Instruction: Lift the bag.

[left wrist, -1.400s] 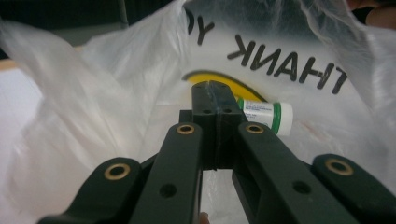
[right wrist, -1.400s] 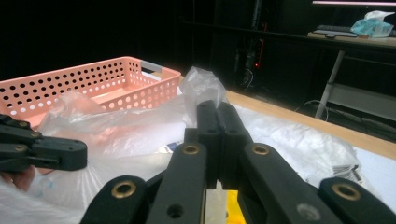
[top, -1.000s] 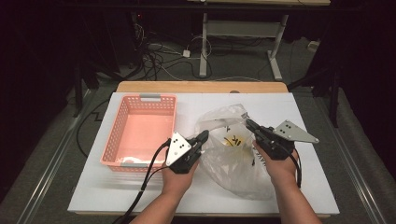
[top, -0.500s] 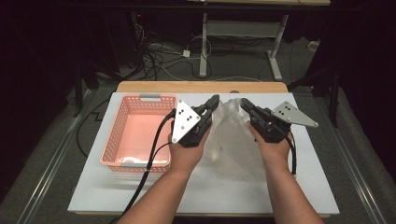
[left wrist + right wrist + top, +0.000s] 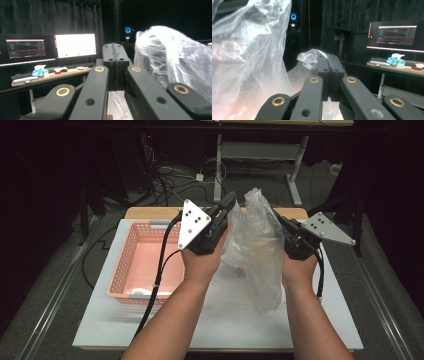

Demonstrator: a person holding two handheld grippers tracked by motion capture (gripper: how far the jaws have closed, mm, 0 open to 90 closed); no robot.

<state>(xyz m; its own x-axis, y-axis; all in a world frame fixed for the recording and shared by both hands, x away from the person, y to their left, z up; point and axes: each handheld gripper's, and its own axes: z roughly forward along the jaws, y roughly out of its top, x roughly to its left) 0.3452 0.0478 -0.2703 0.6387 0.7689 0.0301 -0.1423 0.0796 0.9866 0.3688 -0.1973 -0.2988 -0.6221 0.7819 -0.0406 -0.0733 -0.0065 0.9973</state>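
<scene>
Both tongs clamped | left tongs [image 5: 231,200], right tongs [image 5: 276,216] | gripping plastic bag [image 5: 257,250]

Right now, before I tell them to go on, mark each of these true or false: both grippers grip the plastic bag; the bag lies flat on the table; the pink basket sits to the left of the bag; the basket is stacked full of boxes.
1. Both grippers grip the plastic bag. True: the left gripper and the right gripper are each shut on its film.
2. The bag lies flat on the table. False: it hangs between the two grippers, lifted above the white tabletop.
3. The pink basket sits to the left of the bag in the high view. True.
4. The basket is stacked full of boxes. False: its pink floor shows, with no boxes.
</scene>
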